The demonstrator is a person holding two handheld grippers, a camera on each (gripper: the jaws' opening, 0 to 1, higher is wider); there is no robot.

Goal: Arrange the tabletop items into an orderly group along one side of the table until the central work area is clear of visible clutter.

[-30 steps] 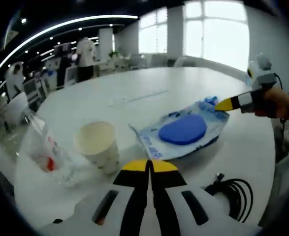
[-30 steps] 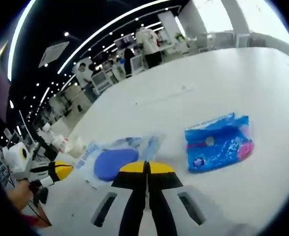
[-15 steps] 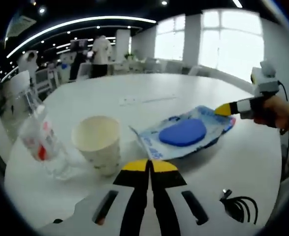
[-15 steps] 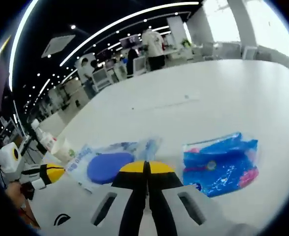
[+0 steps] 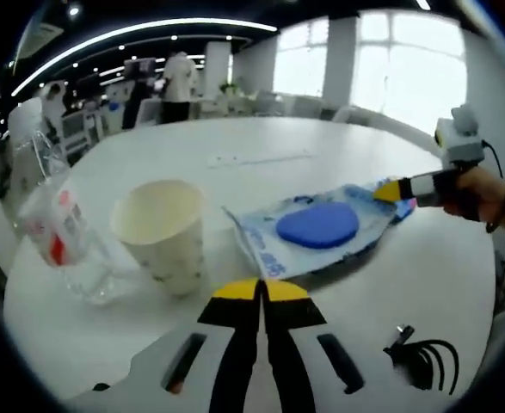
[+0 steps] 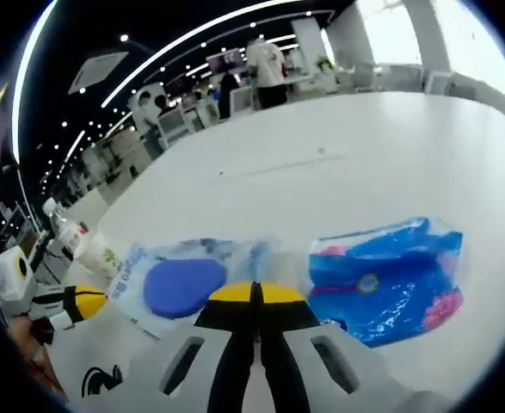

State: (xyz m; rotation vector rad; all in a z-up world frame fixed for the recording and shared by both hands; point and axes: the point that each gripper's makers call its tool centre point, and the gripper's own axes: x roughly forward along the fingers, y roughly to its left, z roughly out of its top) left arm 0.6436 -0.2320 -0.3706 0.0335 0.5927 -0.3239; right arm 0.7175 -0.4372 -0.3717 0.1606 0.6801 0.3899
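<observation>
1. In the left gripper view, the left claw (image 5: 257, 297) sits nearest, jaws pressed together and holding nothing, above the white counter (image 5: 261, 185).
2. A coiled black cable (image 5: 426, 357) lies on the counter to its near right.
3. Just beyond the claw stands a paper cup (image 5: 162, 234), upright, with a crumpled clear bottle (image 5: 58, 245) lying just left of it.
4. Right of the cup lies a flat pack (image 5: 312, 231) with a blue oval on it.
5. At the pack's far right end the right claw (image 5: 390, 190) shows, held by a hand (image 5: 480, 194); its tip looks pressed together.
6. In the right gripper view, the right claw's jaws meet just short of the pack, with a blue pouch (image 6: 390, 275) beside it on the right.
</observation>
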